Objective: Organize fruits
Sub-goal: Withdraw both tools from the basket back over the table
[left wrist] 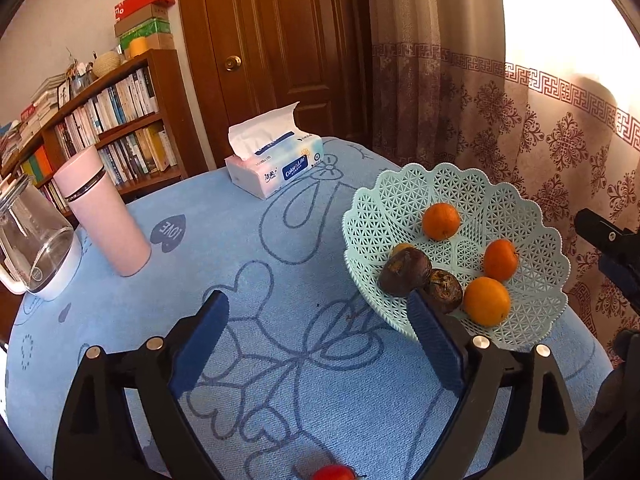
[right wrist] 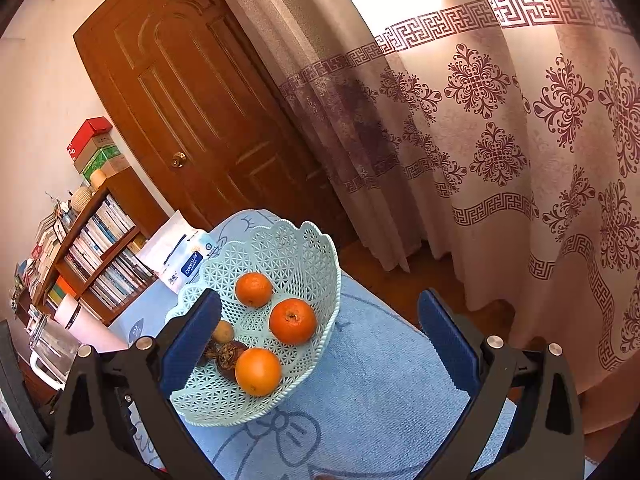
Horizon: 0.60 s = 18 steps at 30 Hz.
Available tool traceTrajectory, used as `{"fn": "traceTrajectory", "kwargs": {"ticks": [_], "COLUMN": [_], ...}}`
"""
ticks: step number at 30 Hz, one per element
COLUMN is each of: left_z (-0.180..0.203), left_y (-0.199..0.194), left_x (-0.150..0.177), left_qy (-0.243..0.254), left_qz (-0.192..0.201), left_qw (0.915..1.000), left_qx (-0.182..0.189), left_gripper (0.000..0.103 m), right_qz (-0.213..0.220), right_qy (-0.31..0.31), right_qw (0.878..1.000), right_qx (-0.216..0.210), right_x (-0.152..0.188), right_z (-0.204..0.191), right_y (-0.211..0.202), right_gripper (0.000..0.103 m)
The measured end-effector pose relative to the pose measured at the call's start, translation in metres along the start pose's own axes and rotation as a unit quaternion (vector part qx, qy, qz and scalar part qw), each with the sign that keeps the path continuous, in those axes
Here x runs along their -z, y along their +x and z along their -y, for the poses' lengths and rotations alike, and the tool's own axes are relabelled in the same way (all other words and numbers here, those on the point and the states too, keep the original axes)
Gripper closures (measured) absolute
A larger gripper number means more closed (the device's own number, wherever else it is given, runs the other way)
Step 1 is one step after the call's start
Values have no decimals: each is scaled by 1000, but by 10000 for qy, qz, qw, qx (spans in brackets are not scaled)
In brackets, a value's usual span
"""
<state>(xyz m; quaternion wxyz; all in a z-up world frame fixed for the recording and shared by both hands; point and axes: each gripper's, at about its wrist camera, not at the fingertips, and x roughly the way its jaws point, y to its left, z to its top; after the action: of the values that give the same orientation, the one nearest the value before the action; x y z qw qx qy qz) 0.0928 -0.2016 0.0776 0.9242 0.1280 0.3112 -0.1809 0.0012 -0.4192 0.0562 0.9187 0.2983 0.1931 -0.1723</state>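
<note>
Left wrist view: left gripper (left wrist: 320, 316) tilted down over tablecloth (left wrist: 280, 240), jaws spread, empty; right gripper (right wrist: 320, 320) jaws spread beside basket (right wrist: 316, 240).

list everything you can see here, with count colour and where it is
basket: 1, pale green lattice, right side of the table
oranges: 3, orange, in the basket
dark fruits: 2, brown-purple, near edge of the basket
small fruit: 1, tan, in the basket behind the dark fruits
red fruit: 1, red, table edge below the left gripper
tissue pack: 1, white and blue, far side of the table
flask: 1, pink, left of table
glass jug: 1, clear, far left
tablecloth: 1, blue
left gripper: open, empty
right gripper: open, empty
</note>
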Motion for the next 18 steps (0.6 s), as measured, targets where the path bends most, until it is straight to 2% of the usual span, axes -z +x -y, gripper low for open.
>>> {"fn": "traceTrajectory", "kwargs": {"ticks": [8,18], "left_z": [-4,-12], "left_y": [-11,-20], "left_x": [6,14], "left_qy": [123,208], "left_qz": [86,127], "left_qw": [9993,9974], "left_qx": [-335,-678], "left_gripper": [13,13], "right_qz": [140,481], "right_qy": [-40,-448], "right_qw": [9999,9977], "right_qx": [78,149], "right_x": [0,2], "right_z": [-1,-14], "right_y": [-4,-14], "right_gripper": [3,3]}}
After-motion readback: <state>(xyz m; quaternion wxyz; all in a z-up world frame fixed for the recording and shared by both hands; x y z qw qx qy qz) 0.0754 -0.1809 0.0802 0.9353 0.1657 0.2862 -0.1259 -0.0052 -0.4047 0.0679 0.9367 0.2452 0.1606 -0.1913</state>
